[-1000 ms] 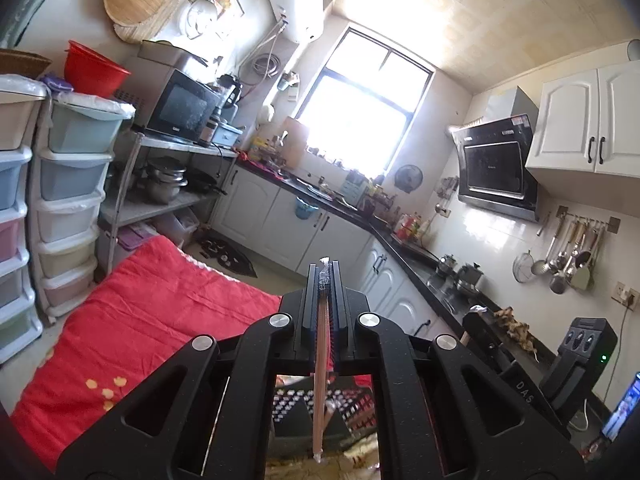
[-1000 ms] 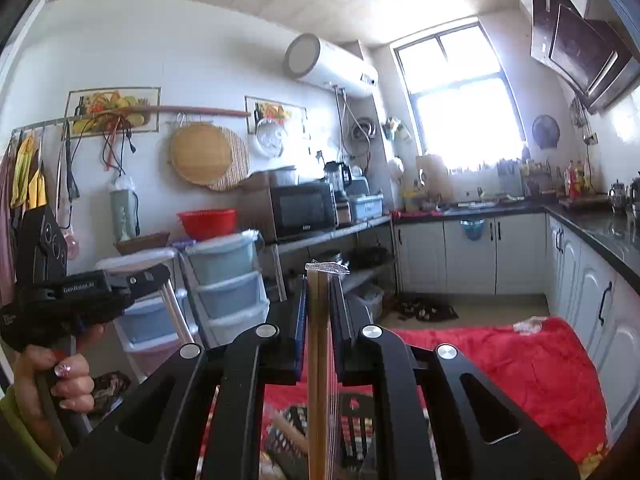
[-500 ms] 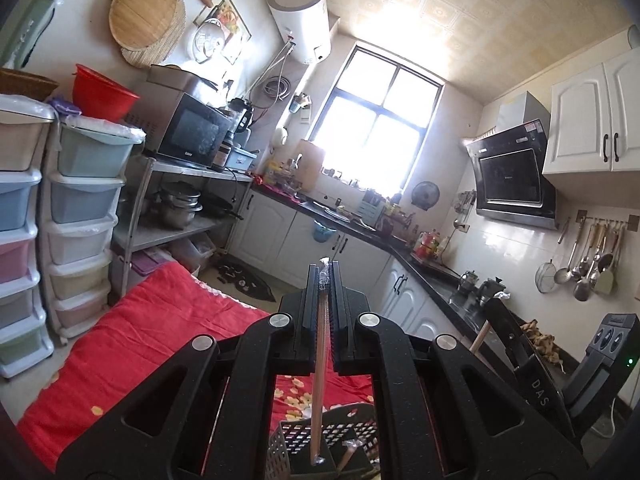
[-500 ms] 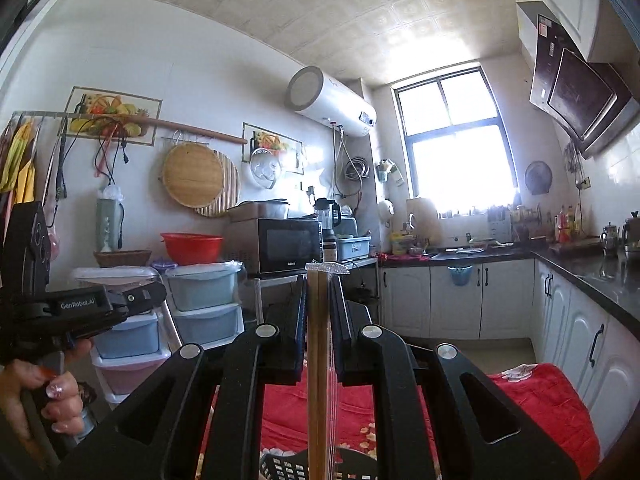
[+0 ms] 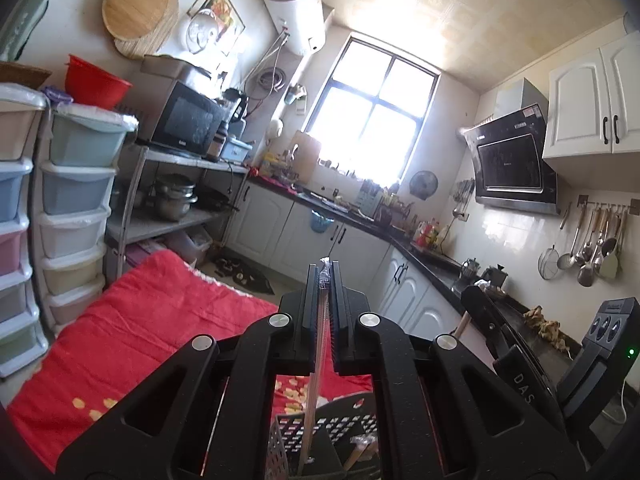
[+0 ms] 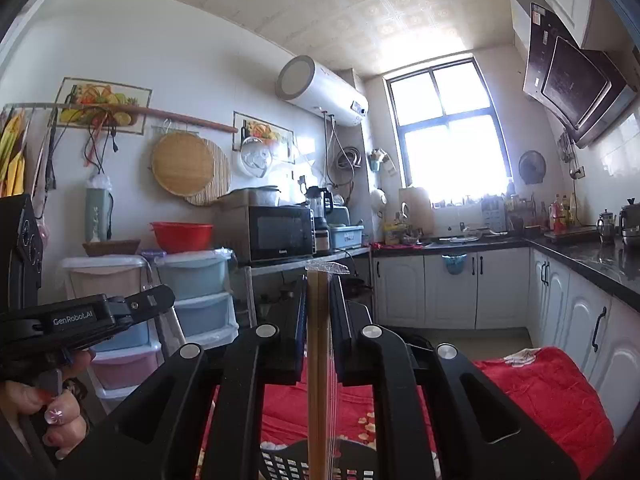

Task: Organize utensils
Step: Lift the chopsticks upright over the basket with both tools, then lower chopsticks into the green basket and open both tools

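Observation:
My left gripper (image 5: 325,276) is shut on a thin, pale stick in clear wrap (image 5: 318,360). The stick stands upright, and its lower end reaches down into a black perforated utensil holder (image 5: 340,420). My right gripper (image 6: 319,284) is shut on a pair of wooden chopsticks in a clear sleeve (image 6: 318,360), held upright over the same black holder (image 6: 280,460). In the left wrist view, the right gripper (image 5: 500,344) shows at the right. In the right wrist view, the left gripper (image 6: 80,320) shows at the left, held by a hand (image 6: 48,412).
A red blanket (image 5: 132,332) covers the surface under the holder. Stacked plastic drawers (image 5: 72,208) and a shelf with a microwave (image 5: 184,120) stand to the left. White cabinets under a dark counter (image 6: 580,252) run along the right. Ladles hang on the wall (image 5: 592,240).
Both grippers have drifted across the room and sunk a little, each still gripping its stick. The black holder now sits lower in the right wrist view.

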Tool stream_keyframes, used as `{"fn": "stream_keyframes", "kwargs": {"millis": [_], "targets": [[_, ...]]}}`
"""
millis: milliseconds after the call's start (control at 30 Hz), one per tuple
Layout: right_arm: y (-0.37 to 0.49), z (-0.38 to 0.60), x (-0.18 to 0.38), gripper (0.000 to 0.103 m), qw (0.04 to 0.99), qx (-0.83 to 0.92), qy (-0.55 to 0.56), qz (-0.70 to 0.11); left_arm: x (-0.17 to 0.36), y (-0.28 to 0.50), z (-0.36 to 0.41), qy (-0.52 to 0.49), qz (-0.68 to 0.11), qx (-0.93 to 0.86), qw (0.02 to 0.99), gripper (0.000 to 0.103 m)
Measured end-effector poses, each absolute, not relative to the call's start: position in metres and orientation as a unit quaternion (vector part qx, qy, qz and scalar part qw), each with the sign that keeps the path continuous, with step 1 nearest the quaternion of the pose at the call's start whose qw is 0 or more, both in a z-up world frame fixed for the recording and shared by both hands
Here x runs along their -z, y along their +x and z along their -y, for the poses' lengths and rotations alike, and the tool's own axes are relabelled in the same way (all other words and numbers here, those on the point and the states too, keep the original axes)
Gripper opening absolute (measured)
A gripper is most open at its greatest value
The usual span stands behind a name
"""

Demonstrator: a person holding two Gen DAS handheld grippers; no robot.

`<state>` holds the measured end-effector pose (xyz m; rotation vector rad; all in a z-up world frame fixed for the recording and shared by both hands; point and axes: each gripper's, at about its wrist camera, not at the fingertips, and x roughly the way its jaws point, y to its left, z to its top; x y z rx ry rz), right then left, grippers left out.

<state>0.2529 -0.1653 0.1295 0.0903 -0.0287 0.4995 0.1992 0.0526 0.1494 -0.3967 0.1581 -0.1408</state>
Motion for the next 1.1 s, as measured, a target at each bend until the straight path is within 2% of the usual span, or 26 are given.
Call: {"fn": "stream_keyframes", "kwargs": {"millis": [667,700,733,767,800,833,933,1000,1100], "targets": [[0.260,0.157,-0.099,0.012,0.974,-0.225,0.039,-0.001,-0.095,0.213,-0.043,-0.206,-0.150,0.111,0.961,0.003],[0.260,0.156,-0.098,0.012,0.974,-0.225,0.039,-0.003,-0.093,0.212,-0.041,-0.204,-0.153,0.114,0.960,0.003],[0.261,0.156,-0.095,0.018,0.974,-0.225,0.038,-0.007,-0.091,0.213,-0.041,-0.202,-0.157,0.115,0.960,0.003],[0.260,0.157,-0.093,0.024,0.974,-0.224,0.037,-0.009,-0.088,0.213,-0.040,-0.201,-0.161,0.119,0.959,0.007],[0.259,0.158,-0.091,0.036,0.974,-0.222,0.039,-0.010,-0.086,0.213,-0.040,-0.200,-0.164,0.120,0.958,0.013],[0.257,0.160,-0.089,0.039,0.974,-0.222,0.042,-0.009,-0.083,0.212,-0.040,-0.199,-0.168,0.122,0.958,0.016],[0.253,0.167,-0.086,0.042,0.973,-0.225,0.051,-0.016,-0.078,0.212,-0.042,-0.200,-0.177,0.124,0.956,0.026],[0.251,0.173,-0.084,0.047,0.973,-0.225,0.054,-0.022,-0.077,0.209,-0.042,-0.201,-0.181,0.124,0.955,0.038],[0.246,0.180,-0.083,0.052,0.973,-0.223,0.059,-0.031,-0.073,0.206,-0.045,-0.204,-0.186,0.127,0.953,0.043]]}}
